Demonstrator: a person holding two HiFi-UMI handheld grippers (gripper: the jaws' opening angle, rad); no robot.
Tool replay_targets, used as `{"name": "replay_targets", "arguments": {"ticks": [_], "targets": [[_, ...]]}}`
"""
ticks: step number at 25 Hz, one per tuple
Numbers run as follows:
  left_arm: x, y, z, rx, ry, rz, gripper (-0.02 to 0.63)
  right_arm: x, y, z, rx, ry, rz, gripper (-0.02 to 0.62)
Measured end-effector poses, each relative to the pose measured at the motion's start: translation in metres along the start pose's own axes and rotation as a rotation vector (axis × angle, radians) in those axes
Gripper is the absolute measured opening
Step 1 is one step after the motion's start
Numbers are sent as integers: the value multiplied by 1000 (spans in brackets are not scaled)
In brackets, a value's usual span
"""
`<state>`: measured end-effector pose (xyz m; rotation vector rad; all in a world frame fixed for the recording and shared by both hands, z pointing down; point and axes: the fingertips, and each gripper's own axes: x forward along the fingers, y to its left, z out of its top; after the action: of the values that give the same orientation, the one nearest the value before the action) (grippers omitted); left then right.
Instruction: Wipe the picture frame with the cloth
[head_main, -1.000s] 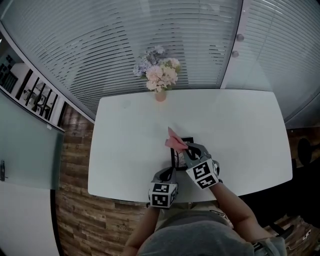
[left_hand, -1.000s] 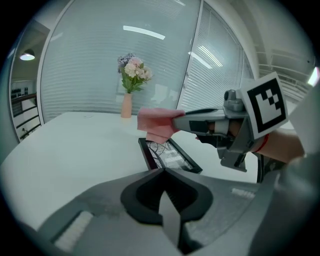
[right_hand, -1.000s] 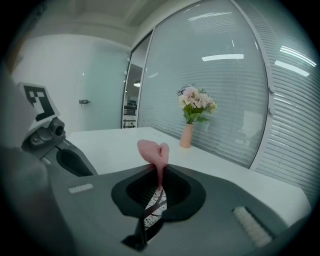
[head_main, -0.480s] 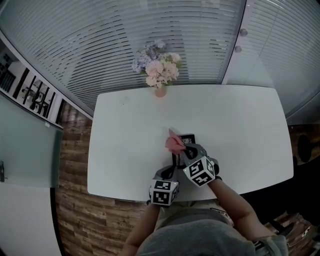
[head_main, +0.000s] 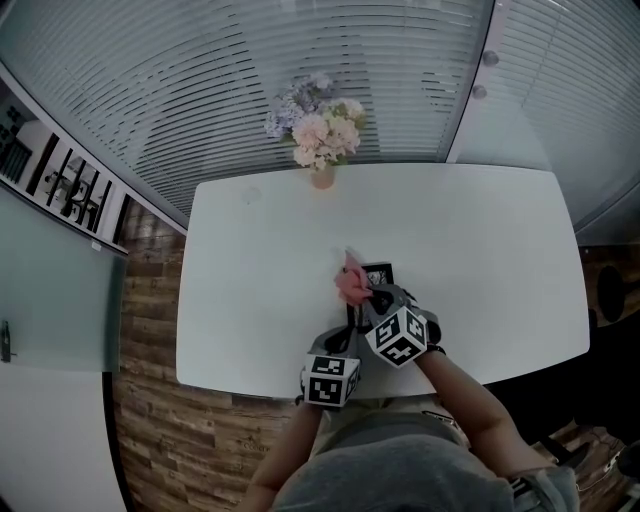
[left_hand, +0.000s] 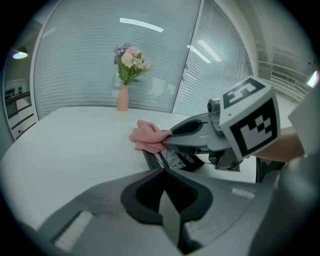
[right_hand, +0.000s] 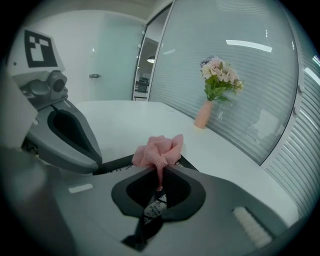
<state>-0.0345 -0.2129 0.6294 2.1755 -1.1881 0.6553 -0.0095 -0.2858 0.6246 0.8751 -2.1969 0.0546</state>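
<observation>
A small black picture frame (head_main: 378, 277) lies flat on the white table (head_main: 250, 260) near its front edge. My right gripper (head_main: 364, 293) is shut on a bunched pink cloth (head_main: 351, 285) and presses it on the frame's left side. In the right gripper view the cloth (right_hand: 159, 149) bulges out of the closed jaws over the frame (right_hand: 149, 210). My left gripper (head_main: 347, 328) is shut on the frame's near edge. The left gripper view shows that black edge (left_hand: 151, 160) running into the closed jaws, with the cloth (left_hand: 147, 138) just beyond.
A slim vase of pale flowers (head_main: 322, 140) stands at the table's far edge, in front of a glass wall with blinds. Wooden floor (head_main: 150, 420) shows to the left of the table. The person's arms reach in from the front edge.
The right gripper has shifted a little forward over the frame with the cloth. The left gripper has stayed in place on the frame's edge.
</observation>
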Motion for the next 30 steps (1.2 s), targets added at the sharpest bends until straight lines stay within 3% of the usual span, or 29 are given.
{"name": "replay_targets", "arguments": {"ticks": [23, 30], "targets": [[0, 1, 0, -33, -4, 36, 2, -20, -20, -24, 6, 70, -65, 15], [2, 2, 1, -37, -7, 52, 2, -30, -36, -32, 36, 70, -120, 15]]}}
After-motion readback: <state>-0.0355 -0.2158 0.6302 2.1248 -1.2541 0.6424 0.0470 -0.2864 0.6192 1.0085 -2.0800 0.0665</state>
